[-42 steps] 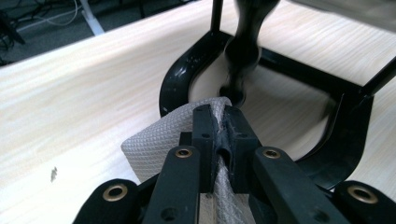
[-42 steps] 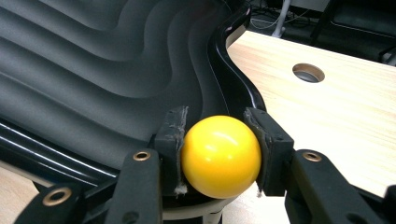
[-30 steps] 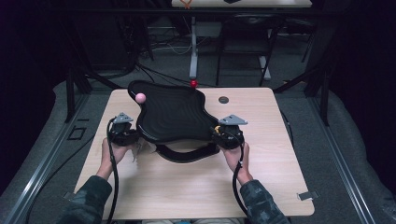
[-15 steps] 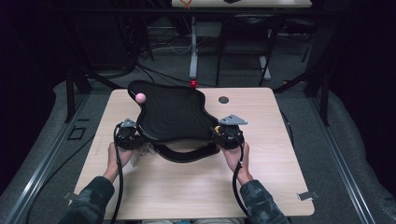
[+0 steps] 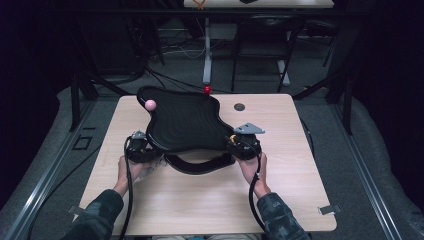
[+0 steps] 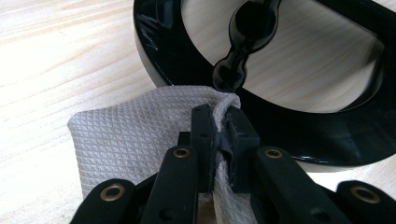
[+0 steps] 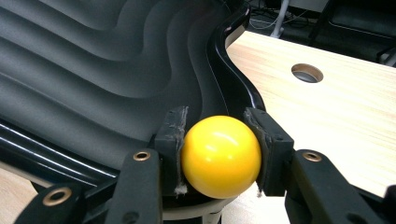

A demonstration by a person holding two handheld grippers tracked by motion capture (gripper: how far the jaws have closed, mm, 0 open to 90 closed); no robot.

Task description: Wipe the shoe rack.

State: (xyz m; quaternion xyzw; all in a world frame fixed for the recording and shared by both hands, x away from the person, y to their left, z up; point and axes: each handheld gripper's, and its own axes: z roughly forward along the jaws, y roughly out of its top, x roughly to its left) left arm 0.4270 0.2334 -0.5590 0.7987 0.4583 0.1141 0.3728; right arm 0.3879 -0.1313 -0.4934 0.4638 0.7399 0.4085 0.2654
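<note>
High view: black tray (image 5: pixel 187 122) on a curved black stand, sitting toward the far-left part of the tabletop (image 5: pixel 210 200), pink knob (image 5: pixel 150 104) at its left corner, red knob (image 5: pixel 207 89) at the far edge. Left claw (image 5: pixel 141 151) at the tray's near-left corner, right claw (image 5: pixel 243 145) at its near-right corner.

Wiping, by the look of it, with one corner steadied. Best done by keeping the right grip firm on the ball so the tray cannot rock, then dragging the cloth along the glossy stand in slow, flat strokes, cloth spread rather than bunched, metal kept off the lacquer.

Left claw (image 6: pixel 219 135): clamped nearly shut on a fold of grey cloth (image 6: pixel 135 135), cloth lying on the tabletop and touching the stand's rim (image 6: pixel 159 60).

Right claw (image 7: pixel 219 154): partly open, pads pressed on both sides of a yellow ball (image 7: pixel 220 156) at the tray's edge.
</note>
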